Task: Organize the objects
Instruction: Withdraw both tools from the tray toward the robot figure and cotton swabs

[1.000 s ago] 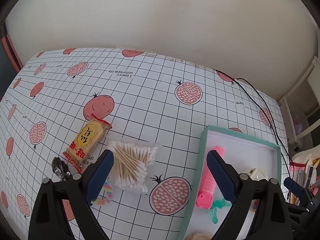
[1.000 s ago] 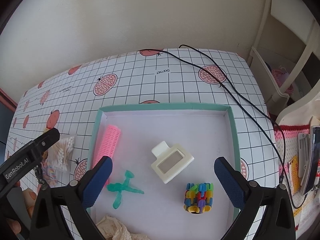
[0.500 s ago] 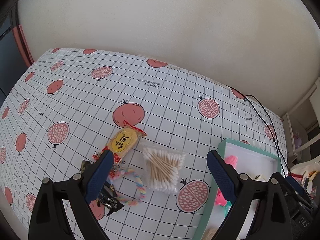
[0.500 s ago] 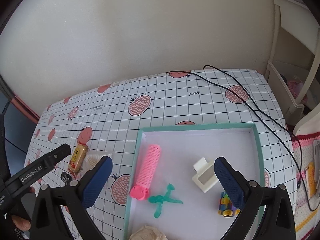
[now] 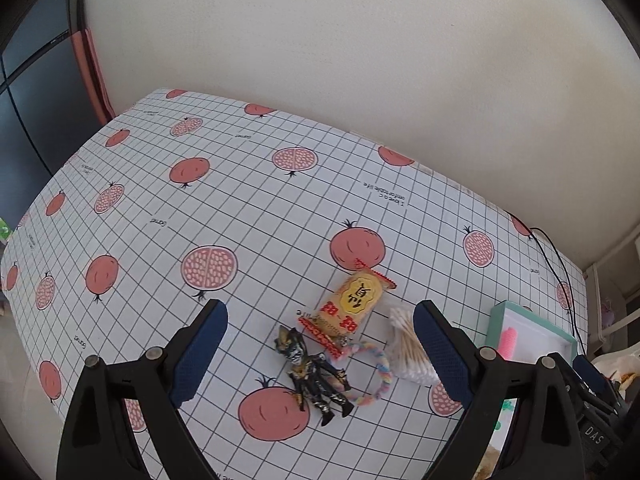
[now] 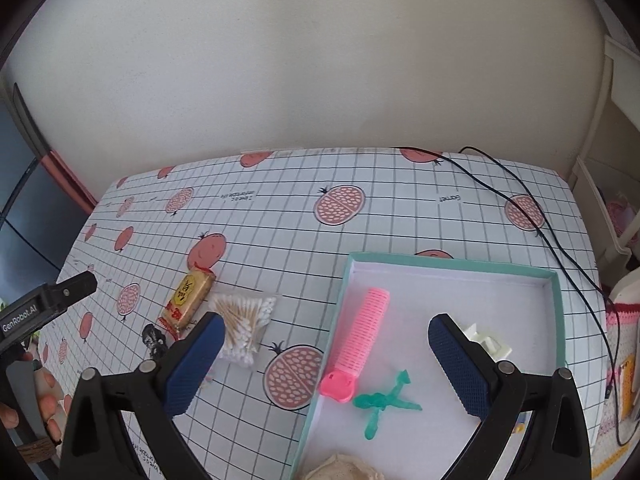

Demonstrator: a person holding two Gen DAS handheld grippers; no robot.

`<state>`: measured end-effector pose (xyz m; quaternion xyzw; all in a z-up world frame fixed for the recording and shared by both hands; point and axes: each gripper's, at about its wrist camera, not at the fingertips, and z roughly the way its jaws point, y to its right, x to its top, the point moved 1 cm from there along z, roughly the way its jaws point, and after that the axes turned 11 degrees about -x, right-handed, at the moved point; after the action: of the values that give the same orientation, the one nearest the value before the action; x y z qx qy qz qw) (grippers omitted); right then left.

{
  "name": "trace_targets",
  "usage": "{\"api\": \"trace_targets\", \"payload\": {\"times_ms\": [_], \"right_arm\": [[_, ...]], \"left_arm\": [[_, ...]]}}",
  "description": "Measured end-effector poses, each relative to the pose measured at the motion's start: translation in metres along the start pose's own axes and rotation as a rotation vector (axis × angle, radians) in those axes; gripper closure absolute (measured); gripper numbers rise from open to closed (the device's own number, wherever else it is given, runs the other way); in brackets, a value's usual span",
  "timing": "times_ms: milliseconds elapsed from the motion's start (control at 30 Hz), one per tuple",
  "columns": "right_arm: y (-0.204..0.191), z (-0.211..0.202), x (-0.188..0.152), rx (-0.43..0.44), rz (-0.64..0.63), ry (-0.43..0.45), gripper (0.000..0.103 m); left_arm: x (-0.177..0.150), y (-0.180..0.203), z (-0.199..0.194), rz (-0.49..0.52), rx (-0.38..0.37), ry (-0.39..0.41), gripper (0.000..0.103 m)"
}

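Tablecloth (image 5: 248,216) left of snack packet (image 5: 354,302) and figurine (image 5: 316,372) lies open.

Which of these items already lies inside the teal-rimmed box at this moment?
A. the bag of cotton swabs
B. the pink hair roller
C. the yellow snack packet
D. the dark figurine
B. The pink hair roller lies on the white floor of the box, while the bag of cotton swabs, yellow snack packet and dark figurine are all out on the tablecloth.
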<state>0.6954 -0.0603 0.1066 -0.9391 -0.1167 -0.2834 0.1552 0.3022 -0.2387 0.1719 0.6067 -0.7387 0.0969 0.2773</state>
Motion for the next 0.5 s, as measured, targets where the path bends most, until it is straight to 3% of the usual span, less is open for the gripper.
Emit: {"api": "trace_targets", "payload": {"times_ms": [233,333,500], "right_arm": [[-0.035,-0.014,0.000,0.090,-0.042,0.069,0.000],[-0.050,-0.017,0.000,0.125,-0.062,0.056,0.000],[-0.068,-0.014,-0.005,0.106,-0.100,0.046,0.000]], "left_arm": [[-0.005,-0.035,-0.019,-0.042,0.025,0.008,0.009],[-0.007,-0.049,-0.024,-0.043,0.047,0.007,0.009],[-0.009,-0.076,-0.026,-0.083,0.063,-0.002,0.009]]}}
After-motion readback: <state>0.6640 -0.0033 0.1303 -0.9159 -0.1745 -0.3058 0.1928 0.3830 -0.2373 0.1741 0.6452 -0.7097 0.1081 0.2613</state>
